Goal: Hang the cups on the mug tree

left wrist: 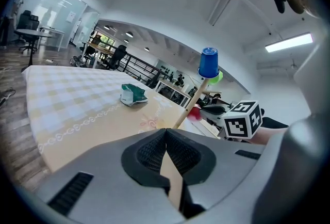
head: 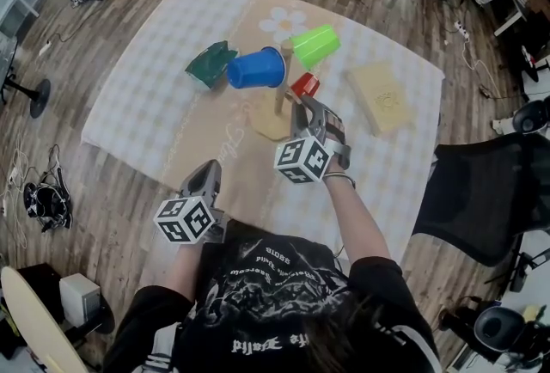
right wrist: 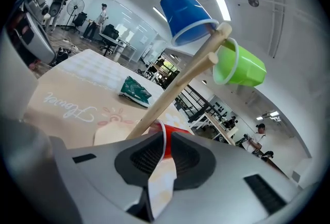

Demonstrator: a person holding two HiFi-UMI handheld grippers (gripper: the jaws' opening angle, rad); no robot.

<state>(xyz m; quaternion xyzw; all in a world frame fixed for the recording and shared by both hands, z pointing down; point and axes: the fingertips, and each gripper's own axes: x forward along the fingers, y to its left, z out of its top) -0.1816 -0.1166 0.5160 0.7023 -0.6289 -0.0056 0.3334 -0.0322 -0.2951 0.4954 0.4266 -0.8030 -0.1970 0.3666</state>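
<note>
I am pinching the red cup (right wrist: 178, 130) by its rim in the right gripper (right wrist: 165, 141): the white lip is sitting between the jaws, which are clenching on the wall, and the red body is running away from them toward the mug tree (right wrist: 175, 89). In the head view the right gripper (head: 302, 107) is bringing the cup (head: 304, 86) low and just beside the trunk (head: 279, 92), on its right, above the wooden base.

The cup's long axis is lying roughly along the jaws, mouth toward me and bottom pointing away. I judge that the next move is turning on getting that open mouth over a free peg, and I cannot make out which peg is bare from here. The right hand is plainly the nearer one.

The blue cup (head: 256, 68) and the green cup (head: 315, 45) are already hanging, each tipped outward on opposite sides of the top.

The left gripper (head: 206, 172) is resting back near my body with its jaws clenched on nothing. A dark green crumpled thing (head: 210, 64) is lying on the table (head: 146, 105), left of the tree.
</note>
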